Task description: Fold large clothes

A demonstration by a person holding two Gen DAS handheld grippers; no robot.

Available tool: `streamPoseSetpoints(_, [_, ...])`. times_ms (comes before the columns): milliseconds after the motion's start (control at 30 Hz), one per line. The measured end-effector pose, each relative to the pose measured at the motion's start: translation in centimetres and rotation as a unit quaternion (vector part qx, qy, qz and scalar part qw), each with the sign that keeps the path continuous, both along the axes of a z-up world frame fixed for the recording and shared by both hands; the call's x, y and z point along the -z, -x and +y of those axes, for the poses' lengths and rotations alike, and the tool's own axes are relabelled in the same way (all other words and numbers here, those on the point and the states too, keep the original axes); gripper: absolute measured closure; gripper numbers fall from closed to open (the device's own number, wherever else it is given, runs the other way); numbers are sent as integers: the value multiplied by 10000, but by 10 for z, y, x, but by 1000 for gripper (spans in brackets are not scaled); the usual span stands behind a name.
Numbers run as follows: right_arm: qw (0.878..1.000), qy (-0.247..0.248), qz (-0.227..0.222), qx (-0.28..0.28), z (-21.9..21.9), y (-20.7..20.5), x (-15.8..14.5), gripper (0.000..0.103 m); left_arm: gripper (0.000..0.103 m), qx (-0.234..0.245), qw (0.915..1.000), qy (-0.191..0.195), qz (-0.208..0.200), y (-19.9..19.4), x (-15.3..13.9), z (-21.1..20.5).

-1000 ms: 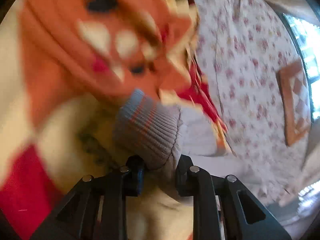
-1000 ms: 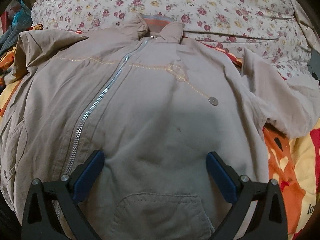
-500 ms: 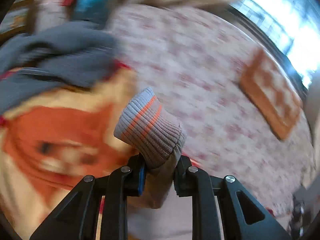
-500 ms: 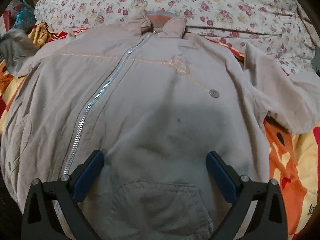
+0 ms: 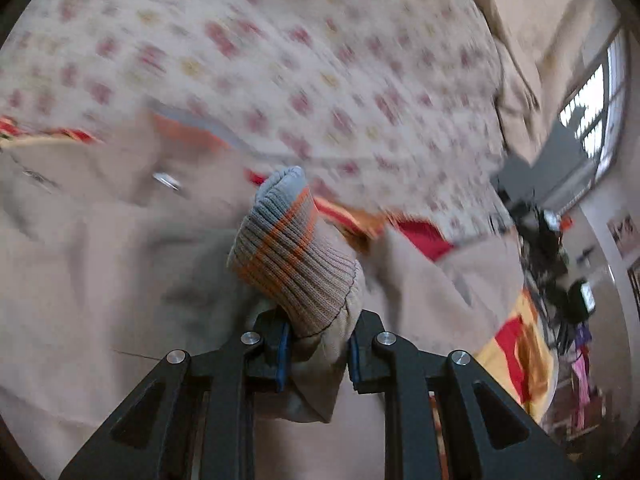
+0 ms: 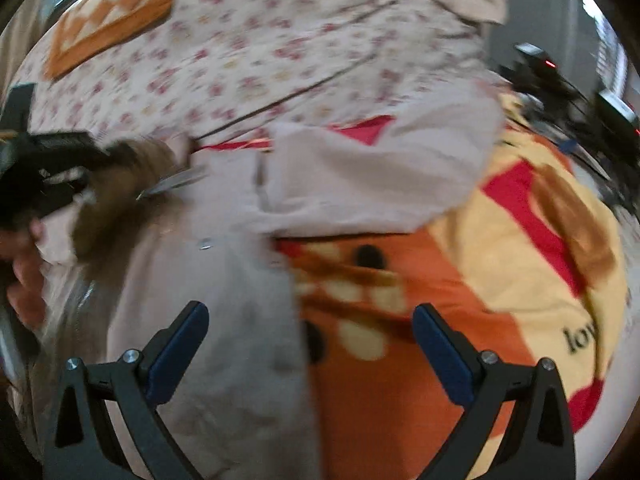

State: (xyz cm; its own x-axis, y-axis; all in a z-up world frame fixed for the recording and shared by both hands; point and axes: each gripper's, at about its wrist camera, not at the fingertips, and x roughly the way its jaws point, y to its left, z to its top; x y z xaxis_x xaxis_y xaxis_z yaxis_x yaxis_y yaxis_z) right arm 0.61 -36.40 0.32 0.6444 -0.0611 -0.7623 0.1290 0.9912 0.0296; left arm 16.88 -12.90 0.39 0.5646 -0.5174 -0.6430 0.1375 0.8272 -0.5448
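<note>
Swung across since a second ago, the left gripper (image 5: pixel 316 354) now carries the ribbed cuff (image 5: pixel 294 258) over the beige jacket (image 5: pixel 120 280), pads clamped on the sleeve. Right gripper (image 6: pixel 310 346) – jaws wide apart, holding nothing – hovers at the jacket's edge, over the orange blanket (image 6: pixel 400 400) beside it.

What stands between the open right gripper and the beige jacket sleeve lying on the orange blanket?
Nothing visible. The right gripper hangs open above the jacket edge and the orange patterned blanket; the loose beige jacket sleeve lies ahead, uncovered.
</note>
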Motion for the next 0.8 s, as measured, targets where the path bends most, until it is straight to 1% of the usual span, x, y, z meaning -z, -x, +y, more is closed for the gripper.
streamPoseSetpoints(67, [9999, 43, 4, 102, -14, 4, 1, 0, 91, 125, 9997, -64, 186, 1, 15, -25])
streamPoseSetpoints(100, [9999, 59, 8, 119, -18, 5, 1, 0, 89, 112, 9995, -126, 252, 0, 21, -28])
streamPoseSetpoints(167, [9999, 11, 12, 170, -28, 8, 2, 0, 82, 93, 9991, -152, 386, 0, 32, -29])
streamPoseSetpoints(200, [9998, -18, 14, 191, -30, 8, 1, 0, 74, 147, 9987, -100, 485, -2, 35, -29])
streamPoseSetpoints(233, [9997, -68, -7, 220, -34, 9, 1, 0, 69, 215, 9980, -60, 598, -3, 38, -29])
streamPoseSetpoints(267, [9996, -120, -46, 235, -36, 9, 0, 0, 68, 263, 9977, -15, 628, -1, 38, -27])
streamPoseSetpoints(367, [9994, -178, -122, 274, -38, 10, -4, 0, 63, 375, 9975, 81, 600, 7, 35, -26])
streamPoseSetpoints(467, [9991, -219, -202, 304, -38, 12, -6, 0, 63, 517, 9966, 304, 559, 16, 28, -22])
streamPoseSetpoints(500, [9990, -224, -219, 323, -37, 12, -7, 0, 63, 571, 9965, 380, 475, 22, 21, -18])
streamPoseSetpoints(600, [9987, -257, -261, 348, -37, 14, -8, 0, 63, 555, 9975, 404, 169, 33, 2, 0])
streamPoseSetpoints(667, [9987, -234, -267, 355, -36, 14, -8, 0, 63, 394, 9991, 162, -64, 35, -11, 21])
streamPoseSetpoints(733, [9986, -231, -288, 372, -36, 15, -9, 0, 63, 44, 9994, -243, -225, 33, -16, 56])
streamPoseSetpoints(767, [9984, -256, -334, 378, -36, 16, -10, 0, 63, -190, 9983, -514, -212, 30, -15, 75])
streamPoseSetpoints(800, [9982, -270, -372, 383, -36, 16, -11, 0, 64, -510, 9949, -863, -122, 26, -12, 98])
